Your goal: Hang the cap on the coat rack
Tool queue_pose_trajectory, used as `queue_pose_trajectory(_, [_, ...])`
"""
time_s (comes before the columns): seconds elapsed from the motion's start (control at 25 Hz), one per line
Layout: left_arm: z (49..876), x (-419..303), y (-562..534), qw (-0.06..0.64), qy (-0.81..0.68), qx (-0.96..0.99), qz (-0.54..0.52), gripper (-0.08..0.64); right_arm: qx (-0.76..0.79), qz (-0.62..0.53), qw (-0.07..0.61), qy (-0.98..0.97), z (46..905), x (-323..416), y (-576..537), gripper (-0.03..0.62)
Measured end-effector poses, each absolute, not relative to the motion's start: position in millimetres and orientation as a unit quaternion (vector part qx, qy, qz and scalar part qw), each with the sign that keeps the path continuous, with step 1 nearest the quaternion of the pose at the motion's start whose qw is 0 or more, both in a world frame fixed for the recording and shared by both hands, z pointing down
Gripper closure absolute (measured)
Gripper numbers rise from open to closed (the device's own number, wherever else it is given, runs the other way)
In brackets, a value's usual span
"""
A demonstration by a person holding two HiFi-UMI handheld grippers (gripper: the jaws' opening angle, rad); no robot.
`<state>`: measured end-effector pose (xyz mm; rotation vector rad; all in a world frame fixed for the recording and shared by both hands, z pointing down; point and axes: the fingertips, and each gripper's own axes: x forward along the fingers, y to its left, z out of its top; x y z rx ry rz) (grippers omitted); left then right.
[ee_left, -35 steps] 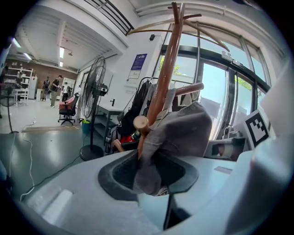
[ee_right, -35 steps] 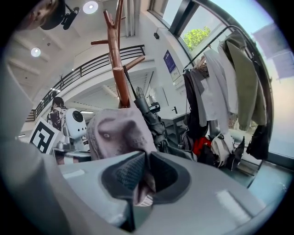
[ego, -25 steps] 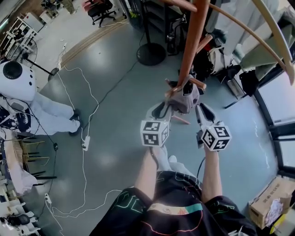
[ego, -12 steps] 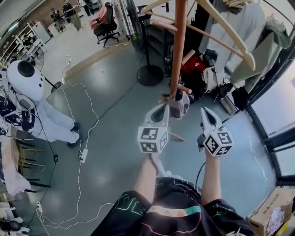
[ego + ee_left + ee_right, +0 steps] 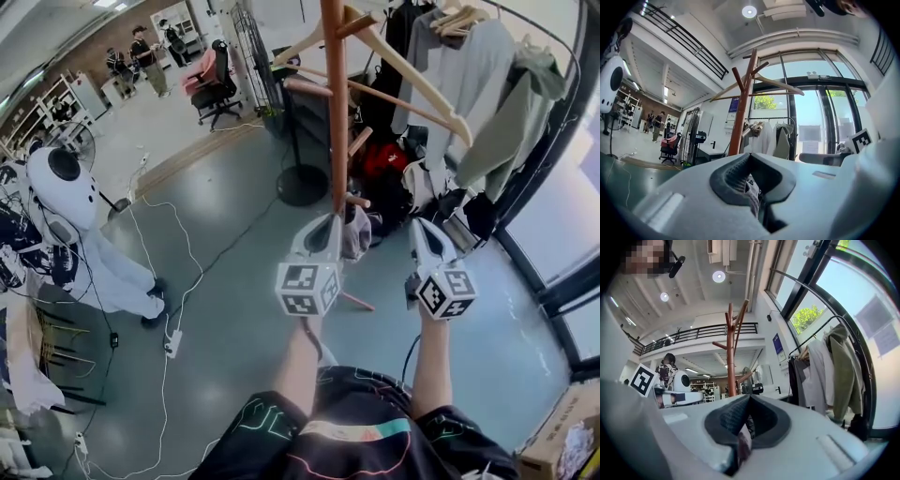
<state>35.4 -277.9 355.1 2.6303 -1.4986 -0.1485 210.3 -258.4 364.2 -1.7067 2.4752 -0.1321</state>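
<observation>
The grey cap (image 5: 357,234) hangs from a low peg (image 5: 357,200) of the brown wooden coat rack (image 5: 334,103) in the head view. My left gripper (image 5: 328,223) is just left of the cap, with its jaws shut and empty. My right gripper (image 5: 418,227) is to the cap's right and apart from it; its jaws look shut too. Both gripper views look up past closed jaws at the rack's pole (image 5: 743,112) (image 5: 731,357). The cap does not show in either gripper view.
A clothes rail with hung garments (image 5: 487,84) stands right of the rack. A black round stand base (image 5: 302,186) sits behind it. A white robot (image 5: 70,192) and floor cables (image 5: 169,281) are at the left, a cardboard box (image 5: 562,445) at the lower right.
The head view has tilted up, so more of the rack shows. Both grippers have drawn back from the cap, which now hangs alone on the peg.
</observation>
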Motion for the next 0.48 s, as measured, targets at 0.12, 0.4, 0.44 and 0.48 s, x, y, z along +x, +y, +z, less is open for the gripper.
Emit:
queue_pose_trajectory(0.12, [351,40,-280,0.053,-0.494,0.866,-0.053,0.551,-0.567,-0.04,0.069,0.82,361,216,-260,0.589])
queue_pose_trajectory(0.4, [349,45,-284,0.052,-0.495,0.866,-0.051,0.551,-0.57,-0.035,0.068,0.818,358,223,-261,0.589])
queue_pose_trajectory(0.44, [350,46,-285,0.053,-0.495,0.866,-0.05,0.551,-0.57,-0.035,0.068,0.818,359,225,-261,0.589])
queue_pose_trajectory(0.48, [352,47,-286,0.054,-0.496,0.865,-0.048,0.551,-0.571,-0.035,0.067,0.818,359,226,-261,0.589])
